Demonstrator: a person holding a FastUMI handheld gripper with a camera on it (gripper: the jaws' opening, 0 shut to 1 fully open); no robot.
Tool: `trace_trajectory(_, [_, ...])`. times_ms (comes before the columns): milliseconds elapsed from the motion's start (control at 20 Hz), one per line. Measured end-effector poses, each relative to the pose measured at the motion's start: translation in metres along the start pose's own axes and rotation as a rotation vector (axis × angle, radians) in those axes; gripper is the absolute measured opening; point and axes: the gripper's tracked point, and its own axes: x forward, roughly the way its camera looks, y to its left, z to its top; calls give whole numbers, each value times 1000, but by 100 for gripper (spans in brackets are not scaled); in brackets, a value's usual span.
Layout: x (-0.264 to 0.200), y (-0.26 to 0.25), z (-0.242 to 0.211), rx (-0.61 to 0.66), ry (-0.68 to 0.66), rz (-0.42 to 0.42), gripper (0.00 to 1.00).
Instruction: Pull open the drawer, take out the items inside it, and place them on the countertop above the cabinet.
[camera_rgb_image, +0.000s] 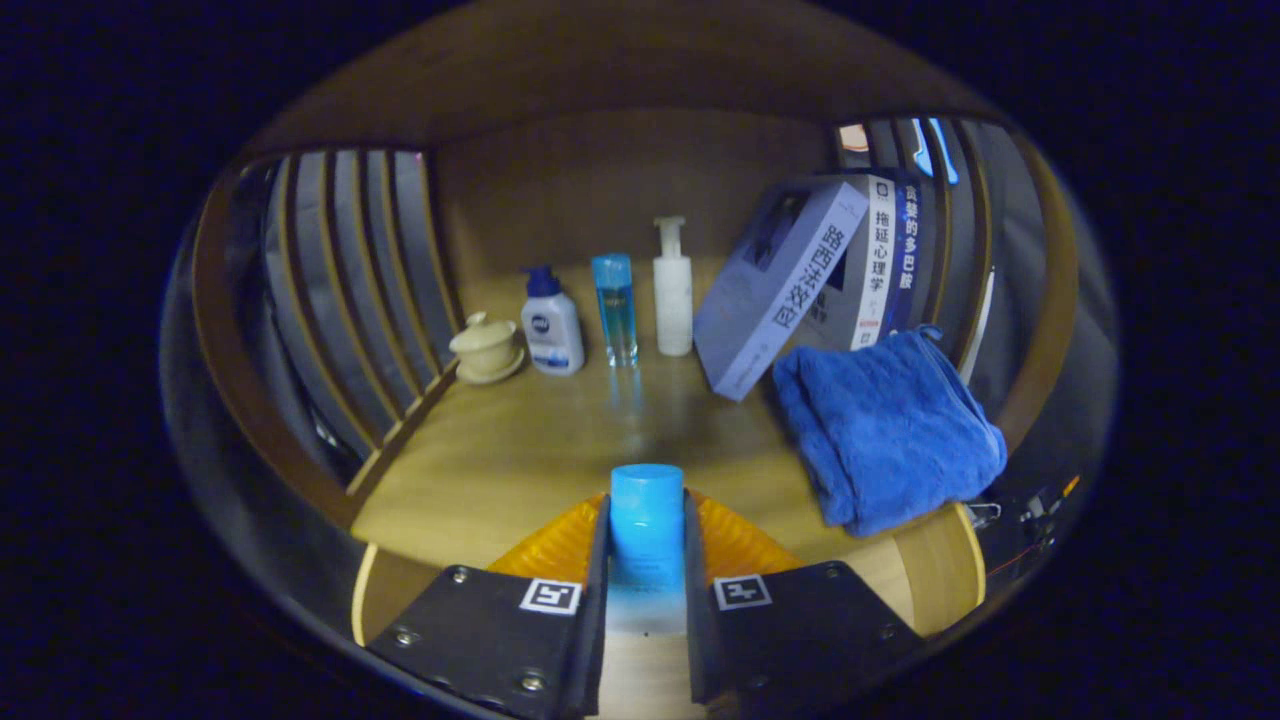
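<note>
The gripper (646, 560) was clamped on a blue bottle (646, 525), both fingers pressing its sides, held upright over the near edge of the wooden countertop (520, 450). Beyond, to the right, a folded blue towel (885, 430) lay beside leaning books (790, 290). Farthest back stood a lidded cup (486, 347), a white-and-blue bottle (551, 325), a clear blue bottle (615, 308) and a white pump bottle (672, 290).

The gripper view looks forward along the fingers (600, 560), low and close over the countertop (520, 450), facing its back wall (590, 180) beyond the books (800, 290).
</note>
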Motion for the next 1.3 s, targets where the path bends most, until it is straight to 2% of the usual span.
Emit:
trace_trajectory(250, [47,11,27,94,-17,-15,34])
trace_trajectory(350, [56,12,27,69,-31,-20,34])
trace_trajectory(450, [53,1,22,32,-25,-71,39])
trace_trajectory(500, [53,1,19,25,-36,-81,49])
trace_trajectory(700, [18,-8,16,19,-73,-85,91])
trace_trajectory(750, [6,-8,12,14,-75,-80,94])
trace_trajectory(850, [-26,-11,5,1,-99,-66,97])
trace_trajectory(1000, [-75,-14,-7,-38,-173,-59,97])
trace_trajectory(1100, [-108,-7,-24,-33,-196,-16,97])
trace_trajectory(1300, [-169,-6,-57,-42,-217,-10,97])
